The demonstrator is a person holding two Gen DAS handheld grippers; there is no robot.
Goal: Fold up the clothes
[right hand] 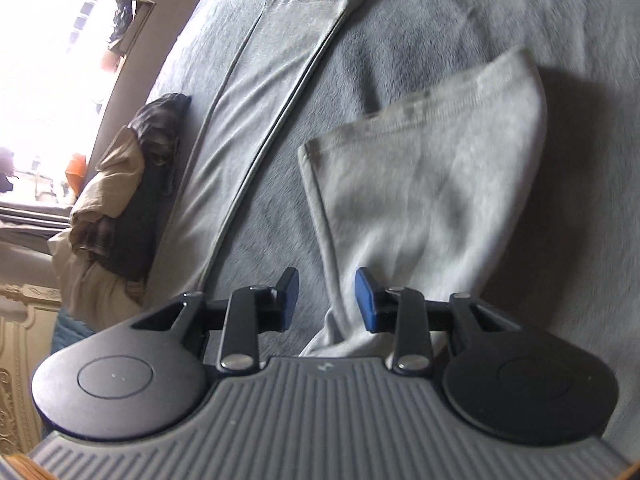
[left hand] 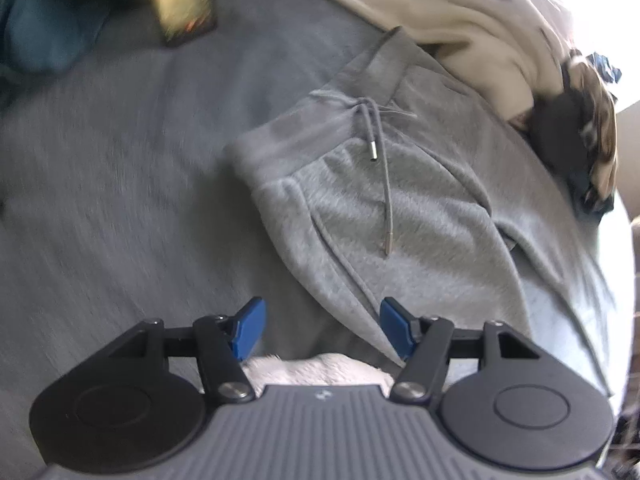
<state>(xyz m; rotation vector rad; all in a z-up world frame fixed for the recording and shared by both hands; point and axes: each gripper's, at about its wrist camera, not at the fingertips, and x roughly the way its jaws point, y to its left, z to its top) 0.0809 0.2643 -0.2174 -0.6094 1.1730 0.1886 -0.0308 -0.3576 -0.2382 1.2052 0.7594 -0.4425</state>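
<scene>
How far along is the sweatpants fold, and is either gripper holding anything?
Done: the grey sweatpants lie on the grey bed cover, one leg doubled back beside the straight leg. In hand: nothing; left gripper and right gripper are both open above fabric, pads clear. Left: waistband end still unfolded, and the heap of clothes is untouched.

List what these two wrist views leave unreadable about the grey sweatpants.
- Left wrist view: the grey fleece sweatpants' legs run out past the lower right edge.
- Right wrist view: the ribbed cuffed leg end is motion-blurred; the right gripper body hides its near part.
- Left wrist view: the dark printed box is blurred, unreadable.
</scene>
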